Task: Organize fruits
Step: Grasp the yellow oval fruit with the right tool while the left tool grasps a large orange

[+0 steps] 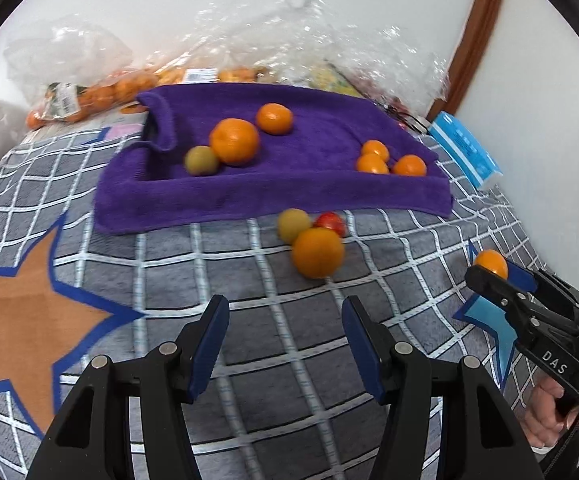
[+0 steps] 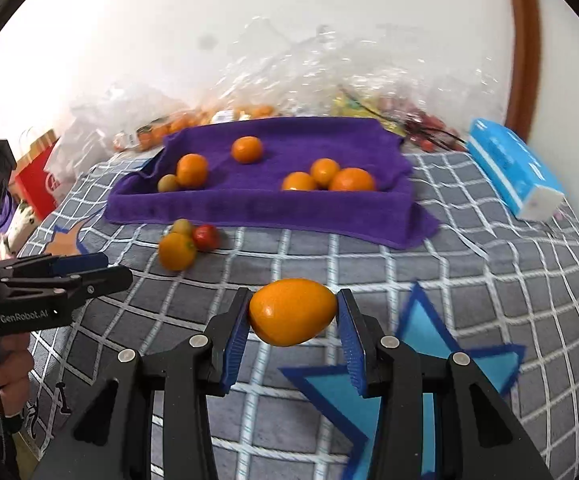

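My right gripper [image 2: 292, 312] is shut on a small oval orange fruit [image 2: 292, 311] and holds it above the checked cover; the same fruit [image 1: 490, 263] shows between its fingers in the left wrist view. My left gripper [image 1: 285, 336] is open and empty, short of a loose orange [image 1: 317, 252], a yellow-green fruit [image 1: 292, 225] and a red fruit [image 1: 331, 223] that touch each other. A purple towel [image 1: 313, 196] lines a tray holding two oranges [image 1: 234, 141], a green fruit [image 1: 201, 160] and three small oranges [image 1: 373, 163].
Clear plastic bags with more oranges [image 1: 101, 94] lie behind the tray by the wall. A blue tissue pack [image 2: 513, 168] lies at the right. A red paper bag [image 2: 39, 184] stands at the left edge. The cover has star patches [image 1: 29, 320].
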### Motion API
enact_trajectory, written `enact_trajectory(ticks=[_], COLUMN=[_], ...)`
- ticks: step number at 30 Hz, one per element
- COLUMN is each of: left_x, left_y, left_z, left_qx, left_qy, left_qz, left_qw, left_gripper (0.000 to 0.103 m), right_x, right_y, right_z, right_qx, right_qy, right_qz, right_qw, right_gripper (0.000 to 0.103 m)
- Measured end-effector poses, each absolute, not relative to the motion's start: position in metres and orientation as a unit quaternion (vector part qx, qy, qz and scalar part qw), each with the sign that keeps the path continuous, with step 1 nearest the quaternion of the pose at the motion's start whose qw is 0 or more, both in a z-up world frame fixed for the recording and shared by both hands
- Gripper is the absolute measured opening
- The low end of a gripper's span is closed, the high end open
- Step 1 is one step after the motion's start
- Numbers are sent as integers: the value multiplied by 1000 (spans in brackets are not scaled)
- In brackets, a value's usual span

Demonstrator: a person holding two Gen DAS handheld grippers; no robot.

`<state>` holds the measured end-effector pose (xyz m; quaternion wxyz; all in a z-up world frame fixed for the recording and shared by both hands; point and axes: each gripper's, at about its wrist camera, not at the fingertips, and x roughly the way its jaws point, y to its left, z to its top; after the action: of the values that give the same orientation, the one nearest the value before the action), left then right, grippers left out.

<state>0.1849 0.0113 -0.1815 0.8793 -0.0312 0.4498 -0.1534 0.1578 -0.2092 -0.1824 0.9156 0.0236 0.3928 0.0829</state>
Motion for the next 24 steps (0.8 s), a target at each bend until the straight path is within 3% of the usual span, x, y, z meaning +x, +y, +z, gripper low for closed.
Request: enact_trajectory(ticks=[19,24], left_x=[226,228], left_y=[-36,-36], left_z=[-198,-200], left_qx=[3,2], left_qy=[461,451], left_qz=[-134,-129], left_qw=[877,883], left_gripper=[36,35], right_x=[133,132], right_y=[-244,-250], right_z=[-184,-187], right_qx=[20,33], right_qy=[379,380], right_qz=[41,39], right_qw=[924,924], right_gripper=[42,42])
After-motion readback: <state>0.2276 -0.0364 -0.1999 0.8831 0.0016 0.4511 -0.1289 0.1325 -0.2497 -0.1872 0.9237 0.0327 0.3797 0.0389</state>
